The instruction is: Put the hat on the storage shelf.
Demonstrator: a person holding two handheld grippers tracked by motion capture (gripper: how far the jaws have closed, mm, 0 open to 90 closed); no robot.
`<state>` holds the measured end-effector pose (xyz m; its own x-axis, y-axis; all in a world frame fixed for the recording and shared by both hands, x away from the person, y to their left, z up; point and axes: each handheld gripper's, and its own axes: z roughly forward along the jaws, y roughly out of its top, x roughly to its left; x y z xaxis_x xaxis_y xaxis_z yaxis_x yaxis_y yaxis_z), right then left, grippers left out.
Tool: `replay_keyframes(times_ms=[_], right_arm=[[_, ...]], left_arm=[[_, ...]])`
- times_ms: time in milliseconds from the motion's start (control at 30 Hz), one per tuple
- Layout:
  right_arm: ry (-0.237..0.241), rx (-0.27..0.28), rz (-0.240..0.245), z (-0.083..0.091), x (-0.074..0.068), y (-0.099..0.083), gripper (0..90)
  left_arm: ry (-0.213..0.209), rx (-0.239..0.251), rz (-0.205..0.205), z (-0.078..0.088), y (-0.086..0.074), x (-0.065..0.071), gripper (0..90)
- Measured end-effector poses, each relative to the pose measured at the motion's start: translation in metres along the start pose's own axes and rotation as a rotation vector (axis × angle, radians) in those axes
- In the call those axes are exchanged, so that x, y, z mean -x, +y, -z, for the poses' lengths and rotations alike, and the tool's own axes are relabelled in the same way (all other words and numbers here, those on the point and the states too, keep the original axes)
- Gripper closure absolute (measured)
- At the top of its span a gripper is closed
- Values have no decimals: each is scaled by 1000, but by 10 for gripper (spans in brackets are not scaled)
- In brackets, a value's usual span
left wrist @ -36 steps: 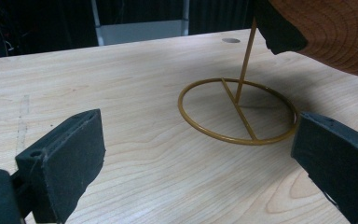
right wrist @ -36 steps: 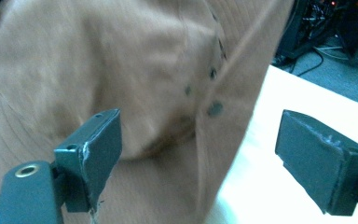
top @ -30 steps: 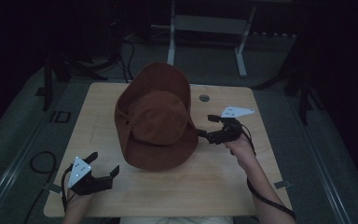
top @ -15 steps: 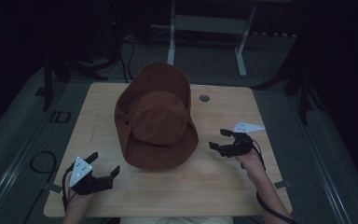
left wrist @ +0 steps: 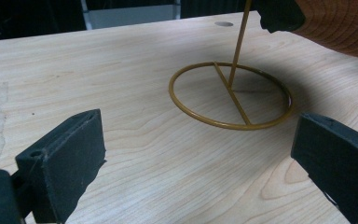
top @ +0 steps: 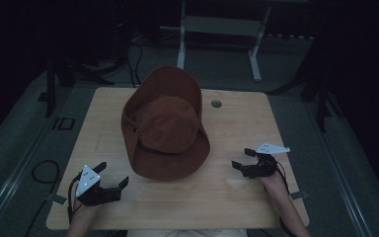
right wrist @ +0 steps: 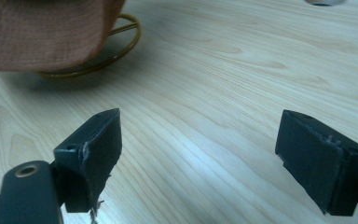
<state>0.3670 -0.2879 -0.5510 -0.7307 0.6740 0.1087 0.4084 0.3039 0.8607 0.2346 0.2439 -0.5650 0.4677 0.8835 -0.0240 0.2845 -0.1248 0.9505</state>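
The brown brimmed hat (top: 165,126) sits on a gold wire stand (left wrist: 230,95) mid-table; it looks soft, light, and best pinched at the floppy brim. Both the left gripper (top: 109,180) and right gripper (top: 244,159) rest nearby, jaws apart and empty.

Looks like a lab or test studio, not someone's home. It's a dim room with dark curtains or walls all round and only the light wooden table (top: 237,197) really lit. Grey carpet-type floor (top: 24,128), with loose black cables (top: 138,54) trailing across it behind the table. There's a white metal frame (top: 217,29) on legs at the back, and the tabletop has a cable grommet hole (top: 216,103), like office desks do.
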Motion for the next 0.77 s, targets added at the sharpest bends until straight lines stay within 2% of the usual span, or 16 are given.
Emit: replay_keyframes(times_ms=[100,133,167,200,333,367,433,467,500,533,633,767], right_arm=[[-28,10,-23,7,3,-6,145],[-51,0,-17,11,3,-10,145],[-51,0,-17,11,3,-10,145],[-79,-1,-13,16,4,-14,145],[-128,14,-35,25,5,-23,145],[-128,14,-35,25,5,-23,145],[-168,11,-41,30,7,-29,145],[-168,11,-41,30,7,-29,145],[-186,4,-41,31,8,-30,145],[-217,19,-63,32,10,-33,146],[-239,18,-53,30,11,-35,146],[-238,2,-47,27,10,-35,146]], left_arm=[[-4,-7,9,0,-1,-2,35],[-3,-9,11,0,-1,-2,35],[-3,-9,11,0,-1,-2,35],[-1,-10,14,-1,-2,-2,35],[6,-7,15,-1,-2,-4,35],[6,-7,15,-1,-2,-4,35],[9,-5,22,0,-2,-4,35],[9,1,27,1,-2,-5,35],[9,5,33,1,-2,-5,35],[14,11,38,1,-2,-6,35],[18,9,35,1,-3,-6,35],[20,1,25,0,-3,-4,35]])
